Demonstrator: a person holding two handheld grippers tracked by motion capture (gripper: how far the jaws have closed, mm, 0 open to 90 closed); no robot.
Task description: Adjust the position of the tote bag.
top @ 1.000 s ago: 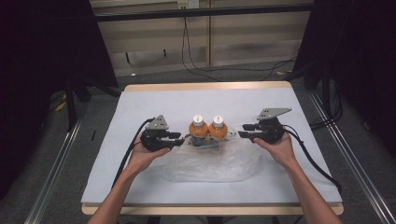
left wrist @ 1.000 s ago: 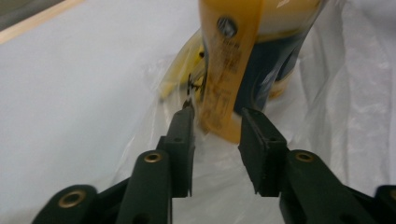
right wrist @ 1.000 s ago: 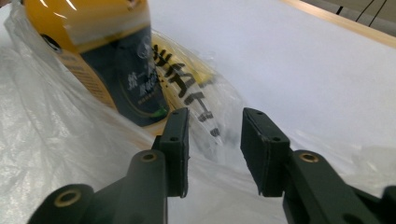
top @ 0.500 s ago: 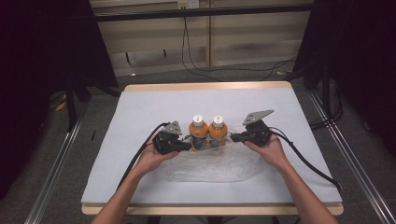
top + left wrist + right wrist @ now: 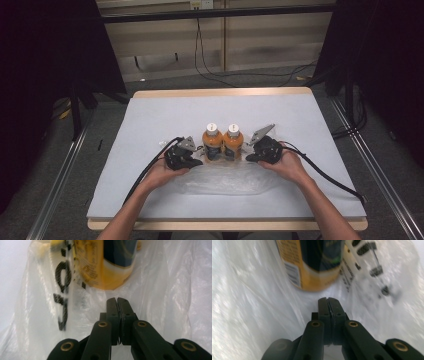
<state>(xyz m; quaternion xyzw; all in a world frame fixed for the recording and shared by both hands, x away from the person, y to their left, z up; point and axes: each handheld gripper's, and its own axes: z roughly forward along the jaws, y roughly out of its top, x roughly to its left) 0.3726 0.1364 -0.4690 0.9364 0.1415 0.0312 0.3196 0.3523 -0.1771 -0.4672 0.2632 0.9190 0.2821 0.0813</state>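
Note:
Two orange bottles with white caps stand side by side mid-table, the left bottle [image 5: 212, 142] touching the right bottle [image 5: 233, 141]. A clear plastic bag [image 5: 225, 181] with black print lies crumpled in front of them, its mouth reaching their bases. My left gripper [image 5: 198, 161] sits at the left bottle's base, jaws shut on the bag's film [image 5: 175, 290]. My right gripper [image 5: 248, 157] mirrors it beside the right bottle, shut on the bag film [image 5: 249, 302]. Each gripper view has a bottle close ahead, the left bottle [image 5: 107, 265] and the right bottle [image 5: 312, 262], just beyond the shut tips [image 5: 117, 300] [image 5: 328, 300].
The white table top [image 5: 150, 120] has open room behind and to both sides of the bottles. Black cables [image 5: 145, 175] trail from each gripper toward the front edge. Metal rails [image 5: 55, 180] run along the floor on both sides.
Both grippers have moved inward to the bottles' bases, carrying the bag's mouth edges with them. The bottles have stayed upright in place.

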